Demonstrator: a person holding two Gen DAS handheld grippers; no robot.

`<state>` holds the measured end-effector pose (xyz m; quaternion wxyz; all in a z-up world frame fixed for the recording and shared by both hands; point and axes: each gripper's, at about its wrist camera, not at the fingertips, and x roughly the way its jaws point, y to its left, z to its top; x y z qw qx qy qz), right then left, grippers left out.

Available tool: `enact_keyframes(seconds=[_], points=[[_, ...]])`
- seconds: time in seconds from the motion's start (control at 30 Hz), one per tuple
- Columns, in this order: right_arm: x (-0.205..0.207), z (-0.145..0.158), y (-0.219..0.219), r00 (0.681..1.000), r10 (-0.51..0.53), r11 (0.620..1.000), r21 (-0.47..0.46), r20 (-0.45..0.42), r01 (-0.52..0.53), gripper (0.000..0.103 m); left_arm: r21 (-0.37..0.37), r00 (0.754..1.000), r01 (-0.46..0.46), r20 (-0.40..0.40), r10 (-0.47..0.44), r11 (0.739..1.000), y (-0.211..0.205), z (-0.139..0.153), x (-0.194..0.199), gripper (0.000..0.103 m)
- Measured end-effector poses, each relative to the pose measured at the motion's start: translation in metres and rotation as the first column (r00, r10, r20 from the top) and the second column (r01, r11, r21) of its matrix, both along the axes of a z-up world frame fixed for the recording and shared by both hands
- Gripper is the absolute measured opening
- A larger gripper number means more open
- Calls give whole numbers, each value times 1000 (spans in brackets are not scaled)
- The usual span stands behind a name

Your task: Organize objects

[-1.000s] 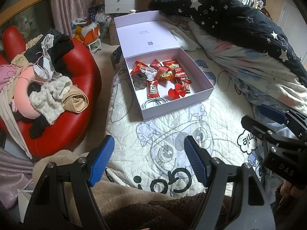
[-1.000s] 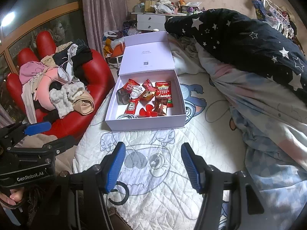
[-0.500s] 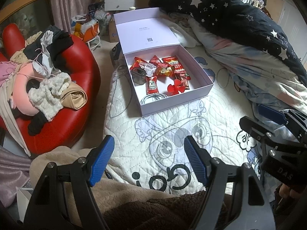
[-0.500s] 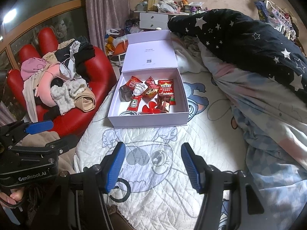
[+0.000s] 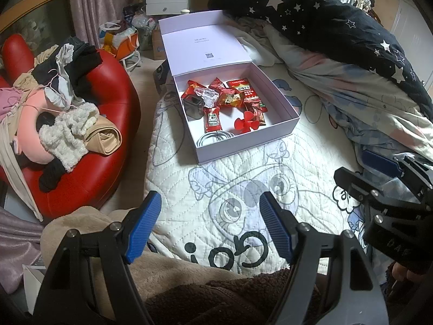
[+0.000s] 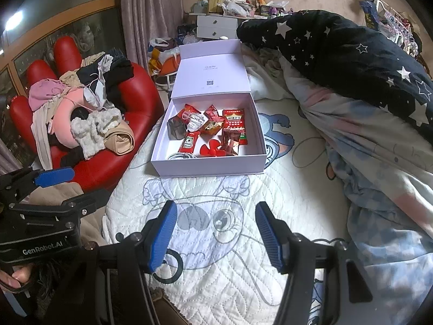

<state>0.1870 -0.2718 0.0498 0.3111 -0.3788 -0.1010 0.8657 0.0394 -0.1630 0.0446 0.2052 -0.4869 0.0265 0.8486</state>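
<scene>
A pale lilac box (image 5: 243, 146) stands with its lid up on the cartoon-print quilt (image 5: 297, 146). Inside lie red snack packets (image 5: 240, 89), a ketchup sachet (image 5: 212, 120), a red fan blade (image 5: 245, 124), a dark cube (image 5: 193, 107) and a coiled white cable (image 5: 213, 138). My left gripper (image 5: 209, 208) hovers open and empty over the quilt, well short of the box. The right gripper (image 6: 215, 214) is also open and empty, short of the box (image 6: 208, 166). Each view shows the other gripper at its side: the right gripper (image 5: 379, 178), the left gripper (image 6: 48, 189).
A red hand-shaped chair (image 5: 108, 124) piled with clothes (image 5: 67, 124) stands left of the bed. A rumpled duvet, dark with stars (image 5: 324, 27), covers the bed's right side. White drawers (image 5: 166, 2) and bags sit at the back. A brown blanket (image 5: 203, 292) lies under the left gripper.
</scene>
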Motion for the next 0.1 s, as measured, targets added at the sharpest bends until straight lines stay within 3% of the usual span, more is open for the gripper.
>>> enact_keyframes(seconds=[0.1], points=[[0, -3, 0, 1000, 0, 1000, -3, 3, 0, 61, 14, 1000, 3, -3, -3, 1000, 0, 1, 1, 74]])
